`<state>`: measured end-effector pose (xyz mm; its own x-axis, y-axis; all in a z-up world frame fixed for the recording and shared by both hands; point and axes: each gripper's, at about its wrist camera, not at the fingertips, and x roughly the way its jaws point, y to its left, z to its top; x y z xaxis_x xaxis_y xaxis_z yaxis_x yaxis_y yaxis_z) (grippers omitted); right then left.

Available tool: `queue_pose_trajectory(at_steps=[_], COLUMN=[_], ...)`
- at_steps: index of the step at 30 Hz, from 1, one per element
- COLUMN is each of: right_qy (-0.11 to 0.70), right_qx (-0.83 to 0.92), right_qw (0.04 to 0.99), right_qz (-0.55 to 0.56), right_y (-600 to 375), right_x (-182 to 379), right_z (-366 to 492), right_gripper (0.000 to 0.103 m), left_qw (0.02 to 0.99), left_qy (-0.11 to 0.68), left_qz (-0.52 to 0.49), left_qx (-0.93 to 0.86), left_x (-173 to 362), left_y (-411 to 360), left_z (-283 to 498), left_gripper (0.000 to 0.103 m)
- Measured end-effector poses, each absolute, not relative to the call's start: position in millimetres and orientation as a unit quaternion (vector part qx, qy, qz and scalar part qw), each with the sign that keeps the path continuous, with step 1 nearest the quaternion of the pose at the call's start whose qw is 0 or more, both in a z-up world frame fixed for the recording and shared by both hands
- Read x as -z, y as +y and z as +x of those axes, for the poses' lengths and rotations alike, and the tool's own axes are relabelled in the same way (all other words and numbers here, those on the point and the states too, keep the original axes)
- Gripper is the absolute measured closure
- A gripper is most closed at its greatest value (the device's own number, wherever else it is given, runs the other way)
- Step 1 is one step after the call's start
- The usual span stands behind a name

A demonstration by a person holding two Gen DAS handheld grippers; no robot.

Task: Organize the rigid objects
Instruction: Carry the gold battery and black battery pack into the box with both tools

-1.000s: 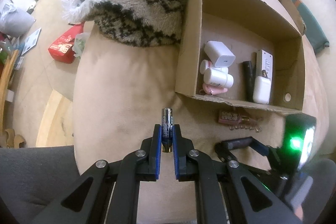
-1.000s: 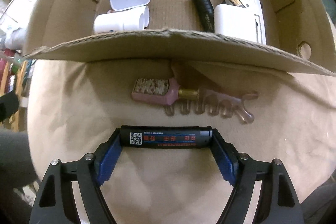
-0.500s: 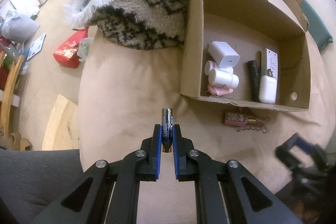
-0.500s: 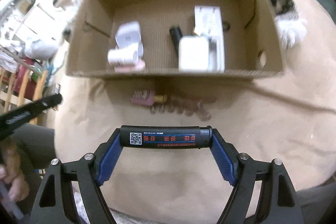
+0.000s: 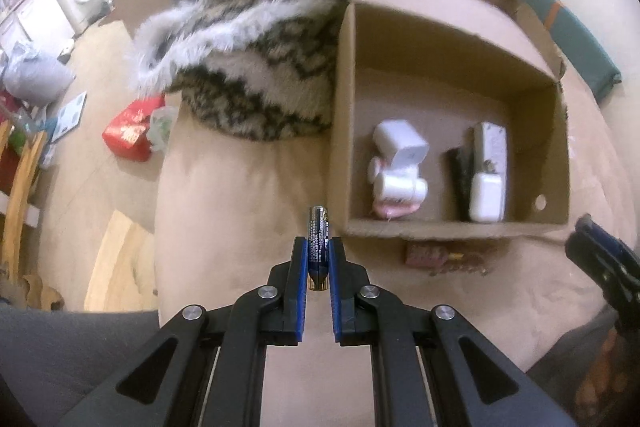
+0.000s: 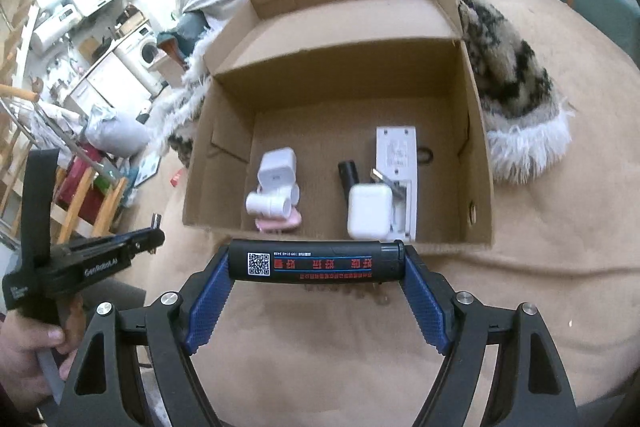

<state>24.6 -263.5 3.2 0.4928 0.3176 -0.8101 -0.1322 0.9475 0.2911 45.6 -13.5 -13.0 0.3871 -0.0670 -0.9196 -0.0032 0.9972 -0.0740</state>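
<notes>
Gripper jaws on both hands are loaded above a beige-covered bed [image 6: 560, 227]: the right gripper [image 6: 316, 273], its jaws spread wide, is clamped end to end on a long black cylinder with a QR label and red lettering [image 6: 316, 263], while the left gripper [image 5: 319, 267], closed almost completely, pinches a small blue-and-silver battery [image 5: 319, 243] upright between its pads. Ahead lies the open brown cardboard box [image 6: 476, 163], with a furry black-and-white patterned blanket [image 6: 508, 83] against its far side. Inside sit a flat white remote-like panel [image 6: 396, 155], a white rounded case [image 6: 369, 211], a white square charger [image 6: 277, 169], white cylinders [image 6: 272, 205] and a short black tube [image 6: 348, 175]. A pink comb-like item [image 5: 428, 254] remains on the bed just outside the near wall. Both pieces appear mid-carry towards the box; the next move likely calls for clearing the near wall, lowering into bare floor space and opening the jaws.
</notes>
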Motion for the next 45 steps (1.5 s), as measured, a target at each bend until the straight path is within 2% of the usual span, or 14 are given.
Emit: queue_pose_trajectory(at_steps=[9, 15, 21, 27, 45], right_qy=[0.463, 0.461, 0.478, 0.498, 0.536], right_qx=[-0.129, -0.122, -0.112, -0.106, -0.099], right_qw=[0.873, 0.874, 0.864, 0.857, 0.836], right_qz=[0.086, 0.091, 0.111, 0.085, 0.067], right_y=[-271.2, -276.0, -281.6, -275.4, -266.8], right_x=[-23.5, -18.0, 8.8, 30.1, 58.1], right_z=[73.5, 106.6, 120.7, 123.1, 135.7], right_gripper=[0.017, 0.017, 0.017, 0.017, 0.017], left_qw=[0.845, 0.848, 0.849, 0.849, 0.840], left_qy=[0.534, 0.527, 0.525, 0.525, 0.537], left_qz=[-0.007, 0.011, 0.015, 0.036, 0.049], left_qx=[0.035, 0.046, 0.058, 0.051, 0.060], left_x=[-11.3, -13.1, 5.7, 32.5, 54.1], left_y=[-38.2, -62.7, -82.7, -88.1, -97.4], left_z=[85.9, 113.7, 128.6, 132.2, 136.8], left_gripper=[0.094, 0.094, 0.094, 0.094, 0.094])
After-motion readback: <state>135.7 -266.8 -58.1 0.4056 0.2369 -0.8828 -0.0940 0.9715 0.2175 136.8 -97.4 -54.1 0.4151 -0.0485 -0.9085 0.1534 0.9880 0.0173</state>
